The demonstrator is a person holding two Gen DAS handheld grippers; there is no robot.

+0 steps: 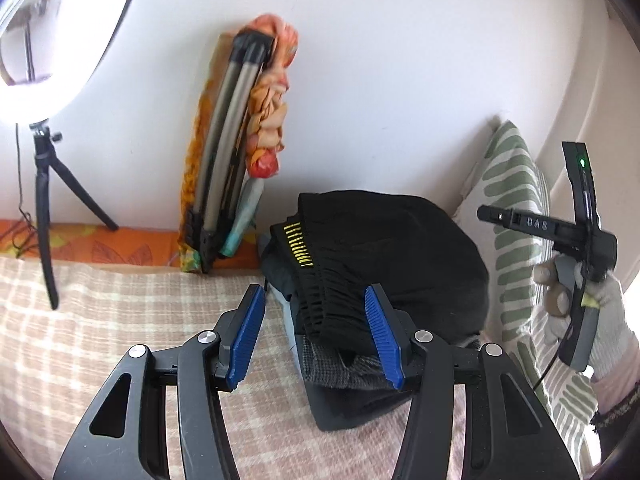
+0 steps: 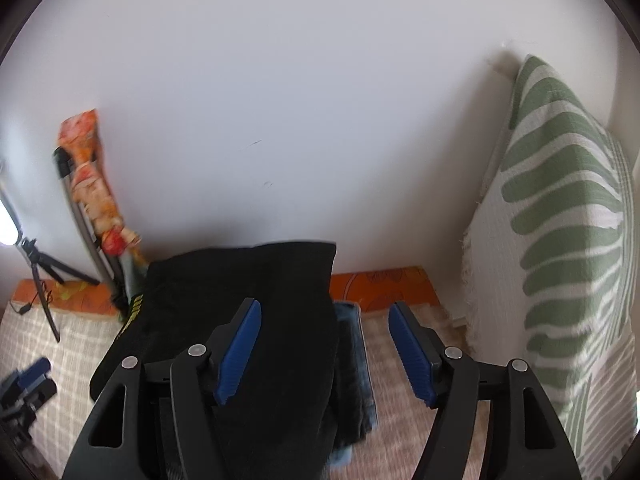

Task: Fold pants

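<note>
Folded black pants (image 1: 384, 248) with a yellow-lettered waistband lie on top of a stack of other folded garments (image 1: 344, 368) on the checked bed cover. My left gripper (image 1: 316, 320) is open, its blue pads on either side of the waistband, not touching it. In the right wrist view the black pants (image 2: 256, 320) lie on the stack, with folded blue jeans (image 2: 352, 368) beneath. My right gripper (image 2: 324, 348) is open and empty over the stack's right edge. The right gripper also shows in the left wrist view (image 1: 568, 236), held in a gloved hand to the right of the pile.
A green-leaf pillow (image 2: 568, 260) leans on the wall at the right. A folded tripod in orange cloth (image 1: 236, 140) leans on the wall behind the stack. A ring light on a small tripod (image 1: 44, 208) stands at the left. The checked bed cover (image 1: 120, 320) spreads leftward.
</note>
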